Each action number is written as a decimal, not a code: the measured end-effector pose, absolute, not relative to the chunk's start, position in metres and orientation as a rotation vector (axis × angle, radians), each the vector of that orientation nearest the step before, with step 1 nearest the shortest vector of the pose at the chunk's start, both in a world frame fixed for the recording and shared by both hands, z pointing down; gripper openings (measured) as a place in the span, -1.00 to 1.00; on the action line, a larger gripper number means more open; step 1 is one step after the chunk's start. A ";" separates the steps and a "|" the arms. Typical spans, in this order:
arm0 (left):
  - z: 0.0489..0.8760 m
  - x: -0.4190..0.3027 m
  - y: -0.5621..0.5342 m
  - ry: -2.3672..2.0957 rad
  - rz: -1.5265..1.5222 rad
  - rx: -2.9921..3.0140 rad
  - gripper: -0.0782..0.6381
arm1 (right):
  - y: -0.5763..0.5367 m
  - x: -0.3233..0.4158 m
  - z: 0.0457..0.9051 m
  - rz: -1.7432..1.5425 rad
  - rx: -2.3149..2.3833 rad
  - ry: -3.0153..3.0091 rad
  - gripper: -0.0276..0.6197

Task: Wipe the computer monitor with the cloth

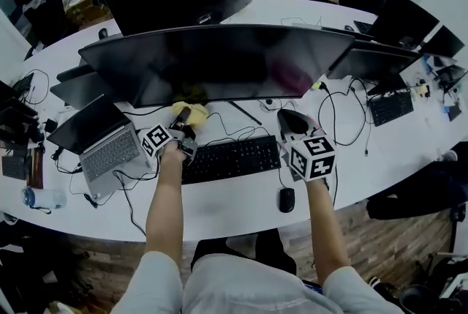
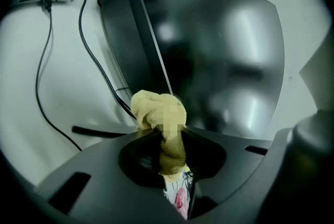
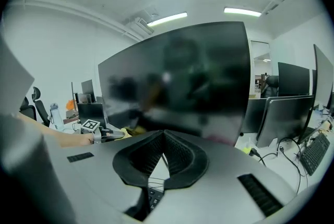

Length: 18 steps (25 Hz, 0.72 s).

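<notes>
Mouse & keyboard lay nearest on desk. R gripper hovered over keyboard's right end, jaws closed tip to tip, nothing btwn. L gripper had jaws clamped on yellow cloth, its bunched end by monitor lower edge, left of centre; contact w/ screen unclear.

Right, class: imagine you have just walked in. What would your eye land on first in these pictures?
A wide, dark curved monitor spans the middle of the white desk. At its lower edge the left gripper is shut on a bunched yellow cloth. The right gripper, shut and empty, is held just right of the black keyboard.
</notes>
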State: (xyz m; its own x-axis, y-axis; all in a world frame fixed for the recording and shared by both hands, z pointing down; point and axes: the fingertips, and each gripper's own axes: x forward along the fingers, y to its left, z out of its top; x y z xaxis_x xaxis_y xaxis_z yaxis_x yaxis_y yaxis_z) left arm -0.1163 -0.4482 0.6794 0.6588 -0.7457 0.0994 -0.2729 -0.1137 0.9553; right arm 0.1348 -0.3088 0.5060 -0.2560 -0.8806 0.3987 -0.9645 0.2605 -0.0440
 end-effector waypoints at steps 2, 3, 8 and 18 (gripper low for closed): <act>0.679 -0.097 -0.444 -0.816 -0.483 1.692 -0.53 | -0.304 0.145 0.505 0.407 1.708 -2.239 -0.84; 0.678 -0.088 -0.442 -0.808 -0.480 1.696 -0.53 | -0.302 0.150 0.505 0.408 1.711 -2.237 -0.84; 0.679 -0.041 -0.434 -0.773 -0.474 1.701 -0.53 | -0.290 0.183 0.503 0.404 1.729 -2.227 -0.84; 0.679 0.052 -0.417 -0.723 -0.466 1.717 -0.53 | -0.268 0.266 0.505 0.405 1.773 -2.188 -0.84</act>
State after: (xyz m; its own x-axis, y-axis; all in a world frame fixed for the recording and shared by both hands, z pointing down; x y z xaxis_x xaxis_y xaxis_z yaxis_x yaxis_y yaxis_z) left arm 0.0520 -0.4174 0.6785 0.7308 -0.6798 0.0623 -0.2240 -0.1526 0.9626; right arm 0.2656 -0.2680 0.5047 -0.1968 -0.8961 0.3978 -0.9791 0.2006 -0.0324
